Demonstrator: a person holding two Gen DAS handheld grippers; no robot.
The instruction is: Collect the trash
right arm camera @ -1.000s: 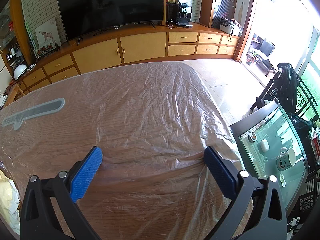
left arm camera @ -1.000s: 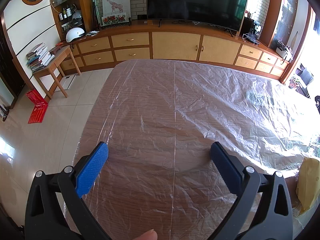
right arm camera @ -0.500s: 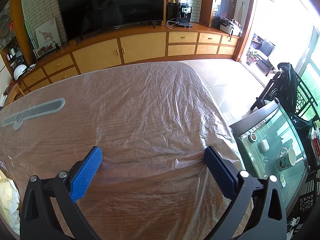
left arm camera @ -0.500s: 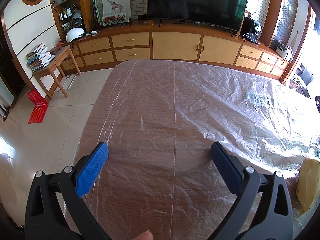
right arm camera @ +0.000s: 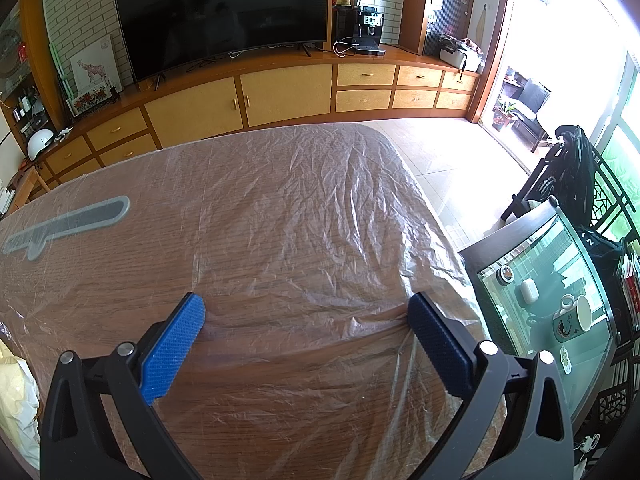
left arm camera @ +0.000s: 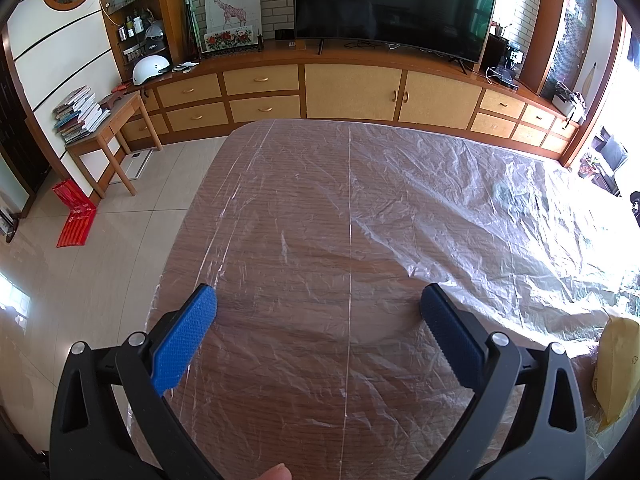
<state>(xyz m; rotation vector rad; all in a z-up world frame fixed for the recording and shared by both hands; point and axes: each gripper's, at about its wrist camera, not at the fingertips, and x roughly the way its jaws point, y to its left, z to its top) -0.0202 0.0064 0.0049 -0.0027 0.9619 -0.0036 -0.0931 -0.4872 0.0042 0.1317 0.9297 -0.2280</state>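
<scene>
- Left wrist view: the left gripper is held over a wooden worktop that is covered by a crinkled clear plastic sheet.
- Its jaws are spread wide, with only the sheet-covered worktop seen between the blue pads.
- A fingertip is seen at the bottom edge of this view.
- A yellowish paper bag, the only likely trash in sight, is seen at the right edge of the worktop, to the right of the right-hand pad and apart from it.
- A long wooden cabinet with a dark television on it is seen beyond the worktop, and a white helmet is set at its left end.
- A stack of books is carried by a small side table near the wall.
- Right wrist view: the right gripper is held over the same covered worktop, near its rounded right end.
- Its jaws are likewise spread, with nothing gripped.
- A pale crumpled bag is seen at the left edge, left of the left-hand pad; whether it is the same one cannot be told.
- A grey elongated shape is seen lying flat under the sheet at the far left.
- A glass-topped side table carrying a mug stands beside the worktop on the right.
</scene>
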